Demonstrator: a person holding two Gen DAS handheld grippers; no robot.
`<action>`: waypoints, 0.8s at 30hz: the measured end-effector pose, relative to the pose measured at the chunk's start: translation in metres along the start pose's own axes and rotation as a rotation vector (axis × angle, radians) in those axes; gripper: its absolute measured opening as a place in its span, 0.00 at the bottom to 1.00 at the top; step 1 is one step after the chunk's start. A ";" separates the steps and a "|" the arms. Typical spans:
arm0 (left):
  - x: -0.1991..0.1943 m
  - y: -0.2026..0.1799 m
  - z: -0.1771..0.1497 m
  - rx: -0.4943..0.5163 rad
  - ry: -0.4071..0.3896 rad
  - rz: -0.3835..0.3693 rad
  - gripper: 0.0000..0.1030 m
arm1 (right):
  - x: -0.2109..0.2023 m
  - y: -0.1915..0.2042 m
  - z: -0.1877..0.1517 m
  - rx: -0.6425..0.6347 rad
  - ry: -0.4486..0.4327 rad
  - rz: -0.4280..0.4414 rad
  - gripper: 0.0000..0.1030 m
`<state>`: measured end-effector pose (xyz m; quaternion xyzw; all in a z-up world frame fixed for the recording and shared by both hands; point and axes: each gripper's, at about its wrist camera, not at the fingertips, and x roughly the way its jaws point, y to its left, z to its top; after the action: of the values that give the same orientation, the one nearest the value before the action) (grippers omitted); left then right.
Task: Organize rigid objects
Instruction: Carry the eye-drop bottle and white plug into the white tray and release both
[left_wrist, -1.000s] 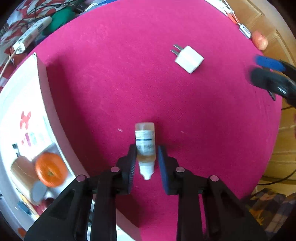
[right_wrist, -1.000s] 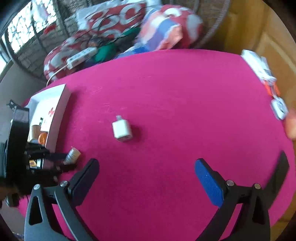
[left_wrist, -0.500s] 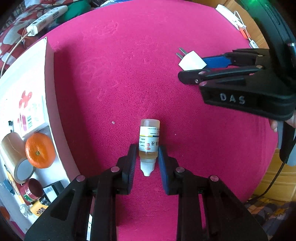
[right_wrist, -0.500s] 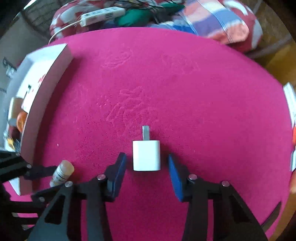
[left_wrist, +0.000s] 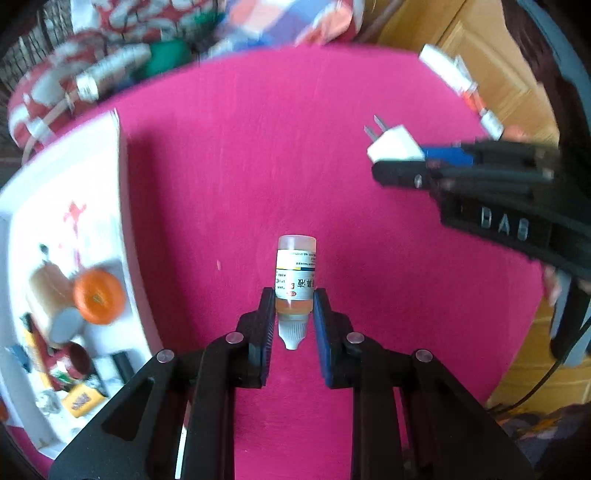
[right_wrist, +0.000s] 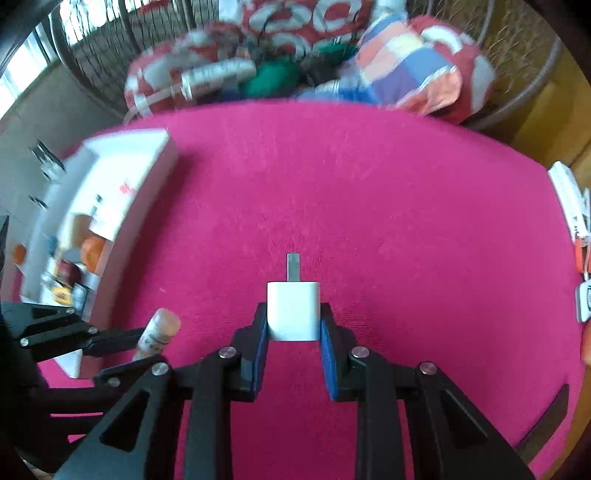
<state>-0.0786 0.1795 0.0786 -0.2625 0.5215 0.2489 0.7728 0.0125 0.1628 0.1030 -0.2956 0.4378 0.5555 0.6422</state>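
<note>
1. Your left gripper (left_wrist: 294, 317) has its fingers (left_wrist: 266, 321) nearly together, pressed on both sides of a small dropper bottle (left_wrist: 295, 275). The bottle holds amber liquid and wears a white label; its white nozzle points back at the camera and its base points toward 12 o'clock.
2. In the left wrist view, that bottle sits at the centre over the pink bench (left_wrist: 258, 155).
3. Your right gripper (right_wrist: 293, 334) has just been closing, and its blue-padded fingers (right_wrist: 260, 343) now clamp a white plug adapter (right_wrist: 293, 312) between them. The adapter's metal prongs stick out toward 12 o'clock.
4. From the left wrist camera, the right gripper reaches in from 3 o'clock with the adapter at about 2 o'clock, well apart from the bottle.
5. From the right wrist camera, the left gripper and its bottle show at about 8 o'clock, just beside the near corner of a white box (right_wrist: 110, 192).
6. The white box rests on the bench at 9 o'clock in the left wrist view. Inside it lie an orange (left_wrist: 99, 297), a roll of brown tape (left_wrist: 48, 291) and several smaller items too blurred to name.
7. White packets (left_wrist: 458, 79) lie at the bench's edge at about 1 o'clock in the left wrist view. Patterned fabric (right_wrist: 406, 66) is heaped beyond the far edge at 12 o'clock.
</note>
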 end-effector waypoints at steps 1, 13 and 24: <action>-0.017 -0.005 0.004 0.009 -0.056 0.011 0.19 | -0.008 0.000 0.001 0.005 -0.023 0.007 0.24; -0.187 -0.008 0.049 0.022 -0.529 0.123 0.19 | -0.163 0.020 0.025 -0.022 -0.478 0.025 0.24; -0.262 0.013 0.041 -0.039 -0.731 0.229 0.19 | -0.232 0.054 0.025 -0.058 -0.736 0.011 0.24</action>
<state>-0.1468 0.1875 0.3355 -0.1109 0.2325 0.4208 0.8698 -0.0343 0.0903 0.3260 -0.0921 0.1631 0.6402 0.7450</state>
